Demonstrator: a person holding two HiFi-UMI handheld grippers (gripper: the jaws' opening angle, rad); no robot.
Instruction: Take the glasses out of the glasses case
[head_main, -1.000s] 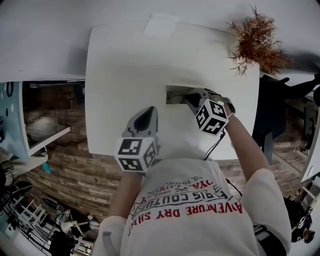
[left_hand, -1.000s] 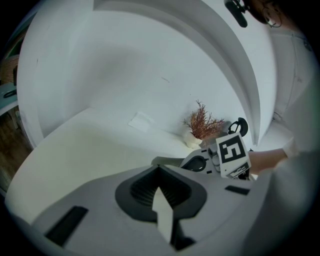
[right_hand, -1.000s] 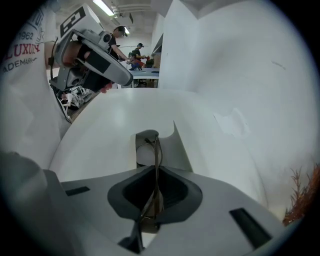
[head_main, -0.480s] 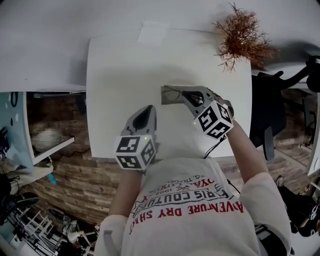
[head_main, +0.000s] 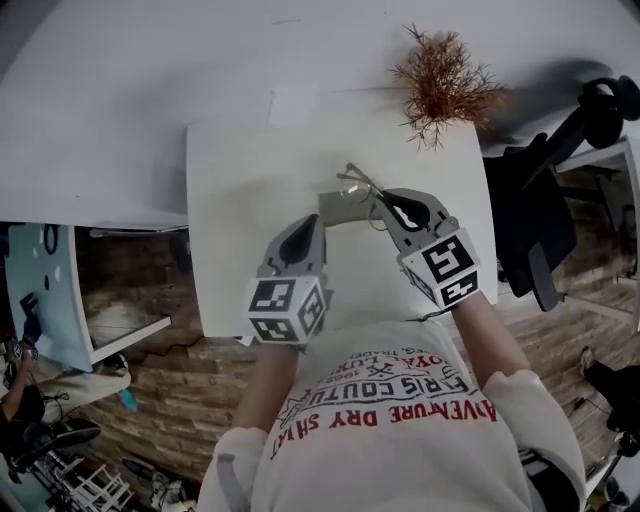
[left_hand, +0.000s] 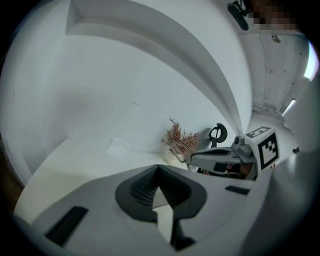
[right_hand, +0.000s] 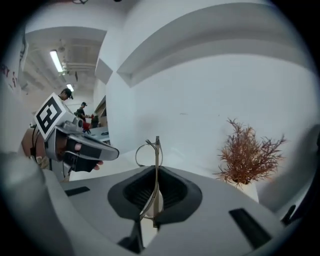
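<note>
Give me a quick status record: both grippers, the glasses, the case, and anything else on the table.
right gripper: shut on the glasses, pads pinching the thin frame
glasses: out of the case, held in the air over the table
glasses case: on the white table, under the right gripper's tips; neither gripper holds it
left gripper: shut, nothing between its jaws, beside the case and apart from it
other items: dried plant at the far right corner; white paper sheet at the far edge
</note>
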